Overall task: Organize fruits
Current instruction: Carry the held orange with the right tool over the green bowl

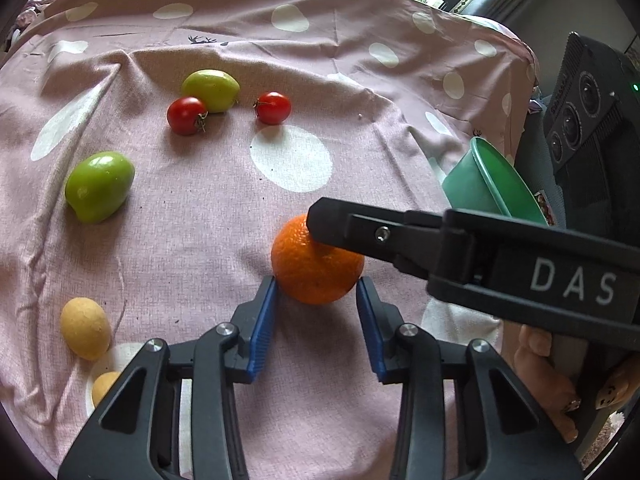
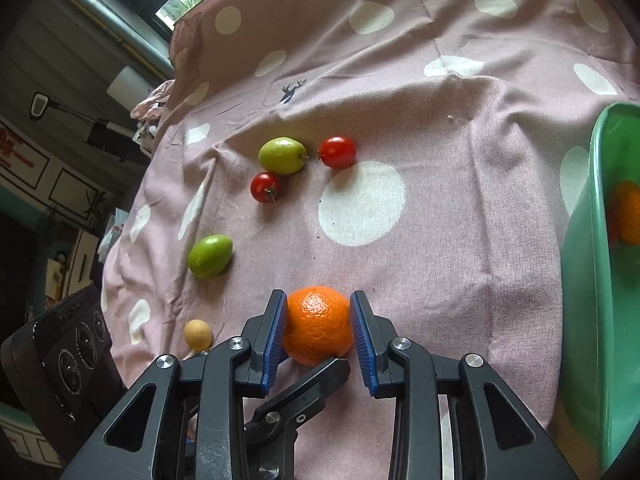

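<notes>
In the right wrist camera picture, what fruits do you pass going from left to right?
Small yellow fruit → lower green fruit → lower tomato → upper green fruit → orange, then the orange in the green bowl.

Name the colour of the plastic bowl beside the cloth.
Mint green plastic bowl, clearest in the right wrist view.

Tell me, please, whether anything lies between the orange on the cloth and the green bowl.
Nothing visible does: only bare dotted cloth lies between the orange in the right gripper and the green bowl.
</notes>
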Motion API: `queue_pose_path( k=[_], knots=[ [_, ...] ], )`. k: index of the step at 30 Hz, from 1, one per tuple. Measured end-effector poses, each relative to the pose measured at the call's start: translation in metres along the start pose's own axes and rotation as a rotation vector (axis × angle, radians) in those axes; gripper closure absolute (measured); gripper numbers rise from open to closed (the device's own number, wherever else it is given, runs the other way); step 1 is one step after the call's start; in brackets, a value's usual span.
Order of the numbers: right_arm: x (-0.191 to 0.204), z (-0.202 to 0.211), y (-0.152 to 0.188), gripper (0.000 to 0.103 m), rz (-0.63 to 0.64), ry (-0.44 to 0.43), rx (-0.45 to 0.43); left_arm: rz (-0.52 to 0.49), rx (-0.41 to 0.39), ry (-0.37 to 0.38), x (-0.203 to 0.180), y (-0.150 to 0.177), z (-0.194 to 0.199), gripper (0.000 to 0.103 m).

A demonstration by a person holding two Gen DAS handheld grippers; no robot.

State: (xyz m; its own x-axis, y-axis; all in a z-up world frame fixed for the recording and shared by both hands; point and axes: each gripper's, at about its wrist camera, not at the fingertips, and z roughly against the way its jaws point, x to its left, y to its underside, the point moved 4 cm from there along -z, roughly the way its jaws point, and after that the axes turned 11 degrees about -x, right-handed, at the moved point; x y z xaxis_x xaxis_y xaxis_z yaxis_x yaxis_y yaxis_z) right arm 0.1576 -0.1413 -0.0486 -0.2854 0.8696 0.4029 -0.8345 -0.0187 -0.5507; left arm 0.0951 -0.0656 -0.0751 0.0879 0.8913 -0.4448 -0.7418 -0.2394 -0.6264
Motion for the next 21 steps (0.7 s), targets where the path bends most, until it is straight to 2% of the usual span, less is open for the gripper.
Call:
queue_pose_path(
  k=[9, 21],
  knots=[
    [0.005, 0.003, 0.002, 0.068, 0.01, 0.017, -0.009, 0.004, 0.001, -0.007, -0.001, 0.001, 0.003, 0.064],
    [0.019, 0.025, 0.001, 0.068, 0.026, 0.01, -0.088, -0.024, -0.071, -0.001, -0.011, -0.007, 0.027, 0.064]
  ],
)
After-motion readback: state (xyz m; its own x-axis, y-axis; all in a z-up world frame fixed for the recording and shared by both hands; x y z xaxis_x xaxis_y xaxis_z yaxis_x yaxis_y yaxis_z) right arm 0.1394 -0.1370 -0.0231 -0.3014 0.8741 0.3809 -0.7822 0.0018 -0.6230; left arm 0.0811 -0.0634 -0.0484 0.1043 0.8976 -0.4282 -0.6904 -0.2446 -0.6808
